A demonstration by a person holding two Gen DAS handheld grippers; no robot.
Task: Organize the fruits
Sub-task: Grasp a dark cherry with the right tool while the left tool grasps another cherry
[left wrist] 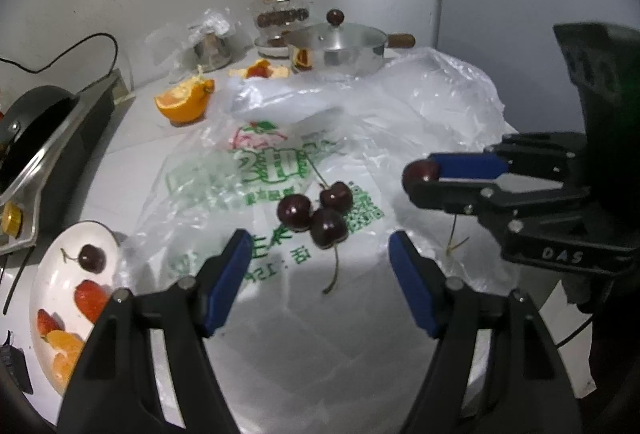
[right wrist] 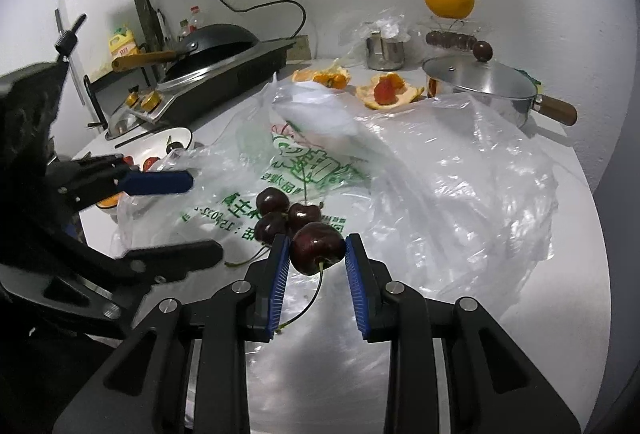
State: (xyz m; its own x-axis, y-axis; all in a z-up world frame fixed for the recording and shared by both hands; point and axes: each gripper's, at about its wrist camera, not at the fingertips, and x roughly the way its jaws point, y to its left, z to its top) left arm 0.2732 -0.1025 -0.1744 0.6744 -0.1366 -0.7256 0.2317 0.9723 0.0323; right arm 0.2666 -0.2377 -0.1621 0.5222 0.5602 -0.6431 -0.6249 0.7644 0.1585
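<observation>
On the printed plastic bag (left wrist: 304,170) spread over the white counter, three dark cherries (left wrist: 316,212) lie touching one another. The left gripper (left wrist: 320,266) hangs just near of them, its blue pads wide apart with nothing between. To the right, the right gripper (right wrist: 318,254) is clamped on a fourth cherry (right wrist: 318,248), stem dangling below. At the near left, a white plate (left wrist: 44,274) holds another cherry, strawberries and orange segments.
</observation>
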